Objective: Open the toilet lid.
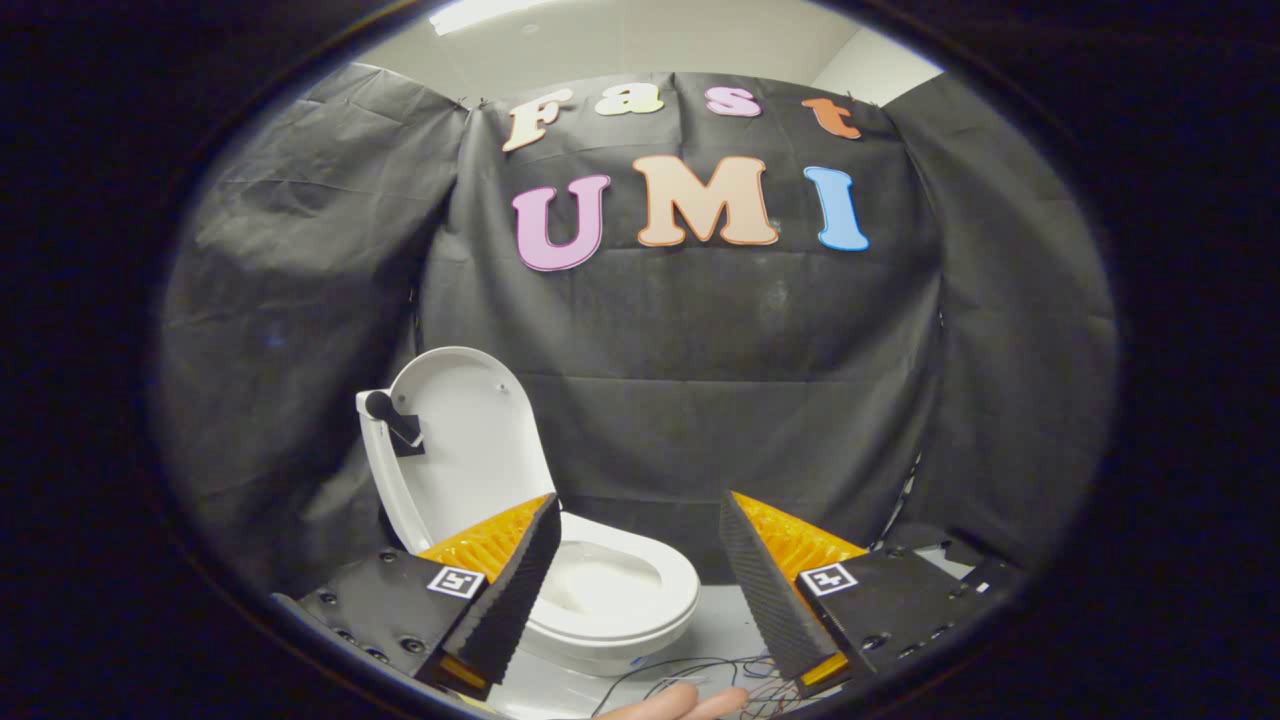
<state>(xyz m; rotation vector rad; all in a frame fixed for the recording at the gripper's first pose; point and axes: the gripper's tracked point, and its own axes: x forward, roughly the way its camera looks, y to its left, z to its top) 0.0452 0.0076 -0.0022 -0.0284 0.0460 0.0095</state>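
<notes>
- The white oval plastic toilet lid (pixel 462 440) stands upright, leaning back toward the black cloth wall (pixel 700 380), beyond the left finger.
- Below it, the white toilet seat and bowl (pixel 625 590) lie uncovered, just ahead of the fingers.
- The hand-held gripper (pixel 640 570) has its fingers spread wide apart, holding nothing.
- Judged from this, the opening looks done — the next move calls only for backing clear.
- Count: one lid, one bowl, one black knob (pixel 392 418) at the lid's edge, some loose thin wires (pixel 690 675) on the floor — fingertips of a hand (pixel 680 705) nearby.
</notes>
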